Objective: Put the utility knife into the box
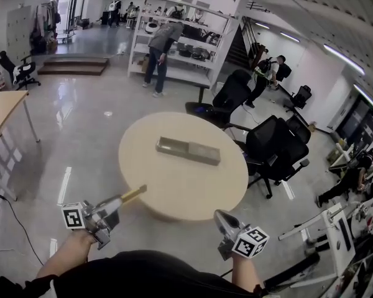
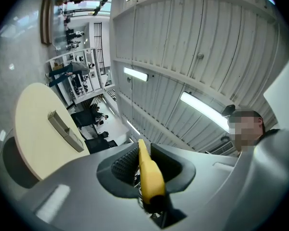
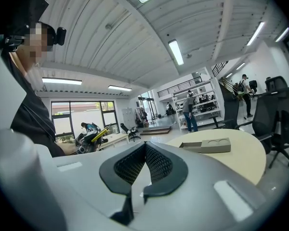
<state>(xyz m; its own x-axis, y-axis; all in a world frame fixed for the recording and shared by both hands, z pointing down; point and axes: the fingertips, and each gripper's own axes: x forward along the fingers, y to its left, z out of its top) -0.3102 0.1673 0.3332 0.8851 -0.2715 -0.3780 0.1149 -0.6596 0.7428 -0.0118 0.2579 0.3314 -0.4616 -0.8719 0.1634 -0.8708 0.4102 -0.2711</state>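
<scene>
The yellow utility knife (image 1: pixel 134 195) juts from my left gripper (image 1: pixel 118 202), which is shut on it at the lower left, short of the near edge of the round table (image 1: pixel 174 191). In the left gripper view the knife (image 2: pixel 149 172) lies clamped between the ribbed pads. A long grey box (image 1: pixel 188 151) with open compartments lies on the middle of the table, apart from both grippers. My right gripper (image 1: pixel 225 222) hangs at the lower right, near the table's front edge. Its jaws meet at the tips with nothing between them (image 3: pixel 145 144). The box (image 3: pixel 205 146) shows ahead of it.
Black office chairs (image 1: pixel 275 146) stand close to the table's right and far side. A person (image 1: pixel 159 47) stands at a white shelf rack (image 1: pixel 193 36) in the back. A wooden desk (image 1: pixel 1 110) is at the left, and a cable (image 1: pixel 15 225) runs over the floor.
</scene>
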